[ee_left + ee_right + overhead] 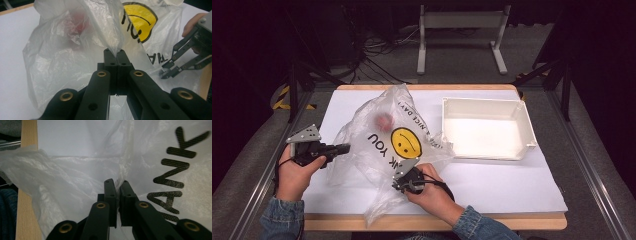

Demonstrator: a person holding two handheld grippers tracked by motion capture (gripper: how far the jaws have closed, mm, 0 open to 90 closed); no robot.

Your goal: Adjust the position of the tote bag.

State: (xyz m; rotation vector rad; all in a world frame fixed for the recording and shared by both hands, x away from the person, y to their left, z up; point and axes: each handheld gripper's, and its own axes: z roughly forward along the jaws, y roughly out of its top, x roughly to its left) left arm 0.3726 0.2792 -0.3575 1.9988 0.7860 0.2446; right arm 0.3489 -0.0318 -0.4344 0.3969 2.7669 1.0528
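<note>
- Plastic bag [382, 145], thin and see-through, lies crumpled on the left half of the white tabletop [502, 180], printed with a yellow smiley face [406, 141] and black lettering.
- Inside the bag, toward its far side, a small red thing [384, 121] shows blurred through the film; I cannot tell what it is.
- My left gripper [343, 148] lies level at the bag's left edge, pointing right, held in my left hand [297, 170].
- In the left gripper view my left gripper [115, 53] has its jaws pressed together with a fold of the bag's film pinched at the tips, the film rising from them in a peak.
- My right gripper [404, 185] sits at the bag's near edge, just below the smiley face, with my right hand [432, 192] behind it.
- In the right gripper view my right gripper [117, 182] has its jaws nearly together, a narrow slit between them, and the bag's film bunches up at the tips; they are clamped on that film.
- The same view shows the lettering to the right of the jaws and the tabletop's wooden edge [28, 145] at the left.
- A white rectangular bin [524, 120] stands to the right of the bag, its left wall just beside the bag's crumpled edge.
- My denim sleeves [279, 215] come in over the near edge of the tabletop.
</note>
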